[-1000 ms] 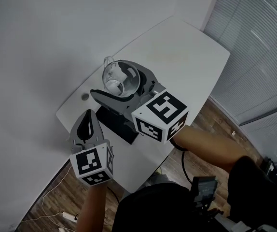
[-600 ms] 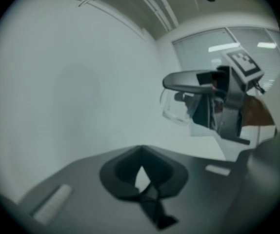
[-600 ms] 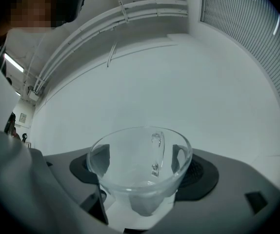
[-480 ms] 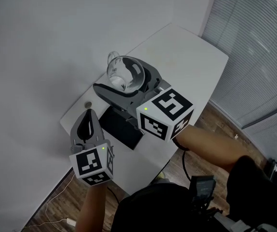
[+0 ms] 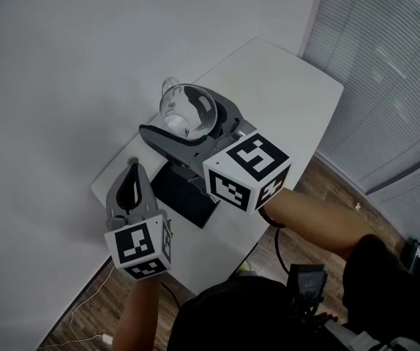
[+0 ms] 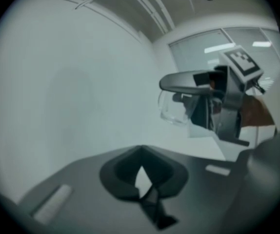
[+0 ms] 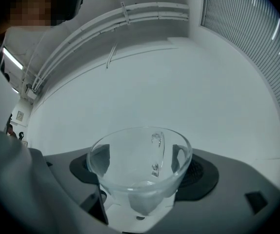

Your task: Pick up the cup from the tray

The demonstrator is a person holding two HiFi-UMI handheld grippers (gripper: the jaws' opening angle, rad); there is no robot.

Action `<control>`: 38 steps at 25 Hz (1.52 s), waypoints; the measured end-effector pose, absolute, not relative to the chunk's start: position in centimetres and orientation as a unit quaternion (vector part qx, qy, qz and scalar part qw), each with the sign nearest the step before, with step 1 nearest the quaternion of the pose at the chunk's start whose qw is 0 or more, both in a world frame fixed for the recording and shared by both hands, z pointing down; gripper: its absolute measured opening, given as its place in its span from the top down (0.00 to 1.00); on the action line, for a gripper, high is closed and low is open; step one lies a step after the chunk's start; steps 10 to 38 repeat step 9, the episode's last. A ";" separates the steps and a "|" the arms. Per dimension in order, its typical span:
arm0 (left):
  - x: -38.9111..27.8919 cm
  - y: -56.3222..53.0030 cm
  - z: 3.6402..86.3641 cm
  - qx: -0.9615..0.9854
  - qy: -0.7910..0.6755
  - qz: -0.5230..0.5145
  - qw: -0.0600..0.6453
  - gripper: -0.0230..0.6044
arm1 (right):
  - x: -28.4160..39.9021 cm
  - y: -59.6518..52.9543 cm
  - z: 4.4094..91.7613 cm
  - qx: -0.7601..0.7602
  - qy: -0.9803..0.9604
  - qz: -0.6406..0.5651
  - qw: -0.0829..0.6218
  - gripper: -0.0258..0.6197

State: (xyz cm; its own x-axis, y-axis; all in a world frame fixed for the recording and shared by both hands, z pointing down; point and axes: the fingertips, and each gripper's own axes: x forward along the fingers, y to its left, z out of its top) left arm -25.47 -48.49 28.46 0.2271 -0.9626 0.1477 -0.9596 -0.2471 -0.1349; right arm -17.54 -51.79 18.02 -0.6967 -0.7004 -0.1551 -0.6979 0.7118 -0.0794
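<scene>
A clear glass cup (image 5: 188, 114) with a handle hangs in the air between the jaws of my right gripper (image 5: 173, 113), which is shut on it. In the right gripper view the cup (image 7: 140, 167) fills the gap of the right gripper (image 7: 140, 184), with its handle on the far side. The black tray (image 5: 188, 199) lies on the white table (image 5: 283, 86) below that gripper, partly hidden. My left gripper (image 5: 132, 168) hovers by the table's near left corner with its jaws together and holds nothing. In its own view the left gripper (image 6: 142, 179) sees the cup (image 6: 174, 108) at the upper right.
The table stands against a plain white wall (image 5: 64, 64). Window blinds (image 5: 393, 72) run along the right side. Wooden floor (image 5: 85, 306) shows below the table's edge, where a cable lies.
My right gripper has lifted the cup a little higher above the tray. The left gripper has risen slightly beside the table's corner.
</scene>
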 end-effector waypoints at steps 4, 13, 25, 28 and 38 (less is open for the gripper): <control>-25.3 -48.5 28.2 -0.784 0.612 -0.101 0.010 0.96 | -17.6 -51.7 17.6 -0.378 0.922 -0.003 0.088 0.29; -25.2 -48.9 28.1 -0.785 0.611 -0.101 0.005 0.96 | -17.8 -51.9 17.3 -0.379 0.921 0.000 0.088 0.29; -25.2 -48.9 28.1 -0.785 0.611 -0.101 0.005 0.96 | -17.8 -51.9 17.3 -0.379 0.921 0.000 0.088 0.29; -25.2 -48.9 28.1 -0.785 0.611 -0.101 0.005 0.96 | -17.8 -51.9 17.3 -0.379 0.921 0.000 0.088 0.29; -25.2 -48.9 28.1 -0.785 0.611 -0.101 0.005 0.96 | -17.8 -51.9 17.3 -0.379 0.921 0.000 0.088 0.29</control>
